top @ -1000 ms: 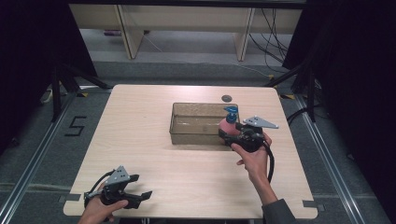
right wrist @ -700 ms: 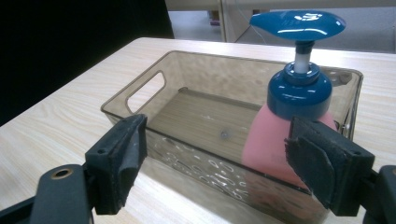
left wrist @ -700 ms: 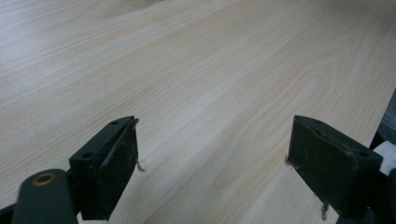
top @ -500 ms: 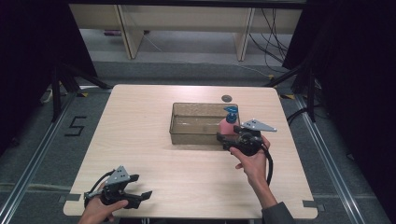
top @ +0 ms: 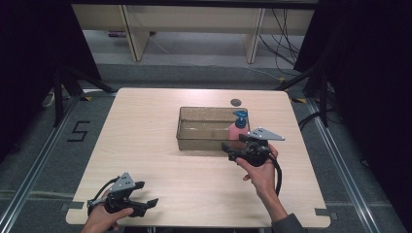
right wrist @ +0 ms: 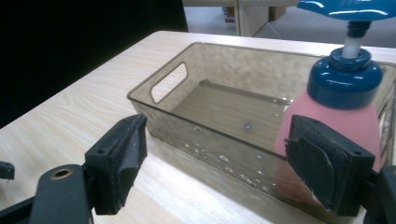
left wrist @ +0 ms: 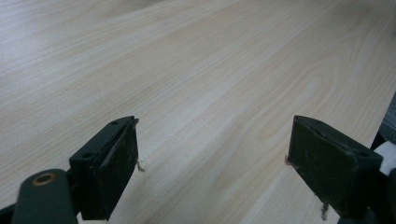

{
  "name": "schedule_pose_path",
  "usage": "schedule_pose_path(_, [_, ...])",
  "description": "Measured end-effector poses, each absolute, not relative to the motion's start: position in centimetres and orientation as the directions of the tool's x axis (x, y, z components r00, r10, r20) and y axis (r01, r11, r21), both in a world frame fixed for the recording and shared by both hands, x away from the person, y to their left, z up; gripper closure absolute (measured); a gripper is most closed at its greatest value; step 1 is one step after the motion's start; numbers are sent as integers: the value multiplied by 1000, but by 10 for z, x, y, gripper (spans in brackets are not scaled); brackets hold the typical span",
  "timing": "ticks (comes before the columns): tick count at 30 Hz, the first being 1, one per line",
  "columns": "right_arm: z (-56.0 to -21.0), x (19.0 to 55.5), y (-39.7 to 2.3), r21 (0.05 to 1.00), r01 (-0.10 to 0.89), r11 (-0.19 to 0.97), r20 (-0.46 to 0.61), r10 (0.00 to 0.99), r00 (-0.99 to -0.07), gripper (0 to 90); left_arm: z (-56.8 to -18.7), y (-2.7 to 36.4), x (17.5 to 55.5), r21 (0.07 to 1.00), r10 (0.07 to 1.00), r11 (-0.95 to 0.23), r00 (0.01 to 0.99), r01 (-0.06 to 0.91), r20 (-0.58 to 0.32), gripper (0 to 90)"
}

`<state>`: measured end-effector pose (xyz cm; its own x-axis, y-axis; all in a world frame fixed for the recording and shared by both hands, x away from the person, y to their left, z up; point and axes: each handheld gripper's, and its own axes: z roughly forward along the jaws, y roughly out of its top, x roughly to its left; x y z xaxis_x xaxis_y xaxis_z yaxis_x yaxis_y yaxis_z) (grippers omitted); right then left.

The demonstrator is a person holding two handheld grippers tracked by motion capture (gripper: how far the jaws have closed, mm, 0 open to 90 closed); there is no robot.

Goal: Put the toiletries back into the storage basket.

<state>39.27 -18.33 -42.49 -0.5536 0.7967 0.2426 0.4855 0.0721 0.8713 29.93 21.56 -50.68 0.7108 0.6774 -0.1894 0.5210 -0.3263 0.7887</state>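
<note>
At the right end of a clear plastic bin (top: 194,130), a pink pump bottle (top: 237,129) with a blue dispenser head stands upright inside, close against the bin's near wall and right end. The right gripper (top: 226,147), held in the person's right hand (top: 259,171), hovers just outside that near wall, its jaws spread wide and empty. From the right gripper view, one jaw sits before the bin wall and the other overlaps the bottle (right wrist: 343,100); whether it touches the wall cannot be told.

Judging by the open jaws beside a bottle already standing in the bin (right wrist: 219,114), the step in hand appears to be the release after placing it, or possibly the approach for a lift; the pictures alone do not settle which. Either way, the next move calls for care with the near wall: backing off means drawing straight away without clipping the rim, while a grasp would mean rising over the wall and closing on the bottle's body below the pump.

Far off at the table's (top: 145,111) near left corner, the left gripper (top: 145,203) rests low, jaws wide apart and empty above bare wood (left wrist: 196,84).

Count: one bin, one bottle, two grippers, one small dark disc (top: 235,102) on the table beyond the bin.
</note>
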Motion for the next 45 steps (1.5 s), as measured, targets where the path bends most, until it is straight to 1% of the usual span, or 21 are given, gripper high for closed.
schedule_pose_path(4, [-427, 393, -184, 886, 451, 106, 198, 794, -575, 212, -507, 216, 299, 788, 677, -328, 711, 521, -188, 155])
schedule_pose_path(6, [-427, 392, -184, 889, 444, 114, 195, 782, -592, 212, -507, 216, 299, 788, 678, -327, 710, 522, -189, 155])
schedule_pose_path(7, [-428, 390, -182, 877, 470, 100, 219, 787, -577, 212, -507, 216, 299, 788, 678, -327, 710, 522, -189, 155])
schedule_pose_path(9, [-429, 390, -182, 882, 459, 105, 213, 780, -588, 212, -507, 216, 299, 788, 678, -327, 710, 521, -188, 155])
schedule_pose_path(10, [-429, 389, -181, 873, 477, 101, 223, 787, -575, 212, -507, 216, 299, 788, 678, -327, 710, 522, -189, 155])
schedule_pose_path(11, [-430, 389, -182, 884, 452, 121, 197, 780, -594, 212, -507, 216, 299, 788, 678, -327, 710, 522, -188, 155])
schedule_pose_path(14, [-432, 387, -181, 886, 447, 126, 188, 783, -593, 212, -507, 216, 299, 788, 678, -327, 711, 521, -188, 155])
schedule_pose_path(15, [-432, 386, -179, 880, 462, 110, 211, 782, -587, 212, -507, 216, 299, 788, 678, -327, 711, 521, -188, 155])
schedule_pose_path(20, [-433, 383, -178, 881, 457, 124, 206, 768, -606, 212, -507, 216, 299, 788, 678, -328, 711, 521, -188, 155])
schedule_pose_path(22, [-433, 380, -176, 873, 477, 101, 232, 775, -588, 212, -507, 216, 299, 788, 678, -328, 711, 520, -187, 155])
schedule_pose_path(24, [-434, 381, -177, 882, 454, 129, 201, 767, -610, 212, -507, 216, 299, 789, 678, -327, 711, 520, -187, 155])
schedule_pose_path(27, [-434, 377, -176, 876, 469, 114, 224, 765, -604, 211, -506, 216, 299, 784, 677, -335, 712, 522, -185, 155])
schedule_pose_path(28, [-435, 378, -177, 890, 436, 131, 195, 757, -624, 211, -507, 216, 299, 785, 677, -334, 712, 522, -185, 155])
schedule_pose_path(30, [-435, 375, -176, 875, 469, 119, 225, 759, -611, 209, -506, 216, 299, 785, 677, -334, 712, 521, -185, 155])
schedule_pose_path(31, [-436, 376, -176, 889, 440, 128, 199, 756, -623, 207, -506, 216, 299, 785, 677, -334, 712, 522, -185, 155])
schedule_pose_path(34, [-437, 373, -176, 876, 463, 136, 211, 755, -621, 201, -506, 216, 299, 785, 677, -334, 712, 522, -185, 155])
schedule_pose_path(36, [-439, 373, -176, 886, 443, 136, 199, 753, -628, 200, -506, 216, 299, 785, 677, -334, 712, 522, -185, 155])
schedule_pose_path(40, [-439, 368, -176, 870, 477, 123, 233, 750, -619, 198, -506, 216, 299, 785, 677, -334, 712, 522, -185, 155])
schedule_pose_path(42, [-440, 368, -177, 883, 448, 137, 201, 754, -626, 196, -506, 216, 299, 785, 677, -334, 712, 522, -185, 155])
schedule_pose_path(44, [-440, 365, -176, 868, 482, 119, 241, 748, -618, 194, -506, 216, 299, 785, 678, -334, 712, 522, -185, 155])
schedule_pose_path(45, [-441, 366, -177, 879, 459, 127, 218, 748, -627, 193, -506, 216, 299, 785, 678, -334, 712, 522, -185, 155])
